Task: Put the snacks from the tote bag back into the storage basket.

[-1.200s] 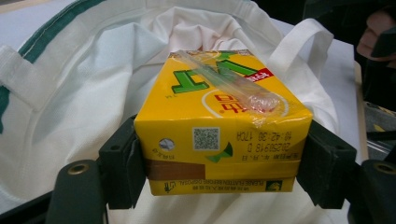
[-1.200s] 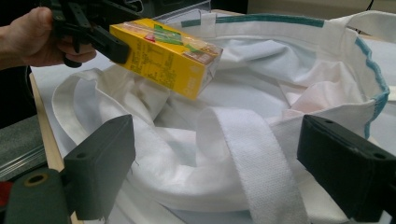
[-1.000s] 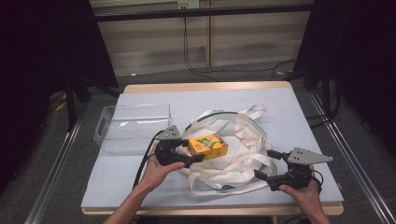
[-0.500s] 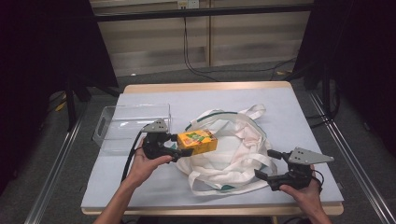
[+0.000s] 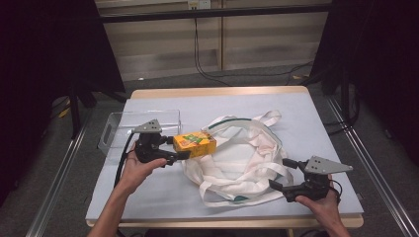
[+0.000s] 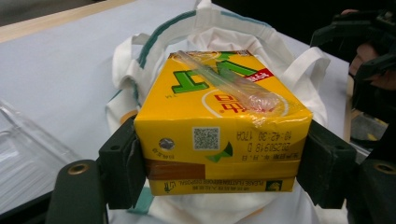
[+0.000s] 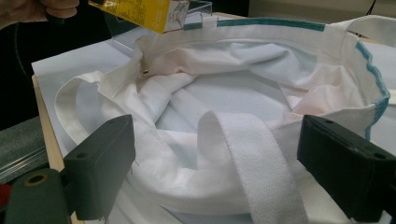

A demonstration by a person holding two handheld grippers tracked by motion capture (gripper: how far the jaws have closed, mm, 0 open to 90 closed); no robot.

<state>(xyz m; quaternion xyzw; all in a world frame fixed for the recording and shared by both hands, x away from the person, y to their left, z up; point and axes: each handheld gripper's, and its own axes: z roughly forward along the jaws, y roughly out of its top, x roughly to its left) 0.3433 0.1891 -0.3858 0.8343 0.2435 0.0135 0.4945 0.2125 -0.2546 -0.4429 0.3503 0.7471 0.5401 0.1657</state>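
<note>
One yellow juice carton (image 5: 194, 144) is clamped in the left tongs (image 5: 174, 154) above the white tote bag's (image 5: 237, 163) rim w/ the clear tray (image 5: 118, 129) unreached, right tongs (image 5: 280, 174) held released at the bag.

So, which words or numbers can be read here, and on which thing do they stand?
"VITA", big green letters, seen upside down: top of the carton.
"10:42:39 170A" and "2025/03/19 D", as far as legible, upside down: carton's end face.
"PLEASE FLATTEN BEFORE DISPOSAL", roughly: end face, bottom strip.
QR code: not readable as text.
Bag: no text.
</note>
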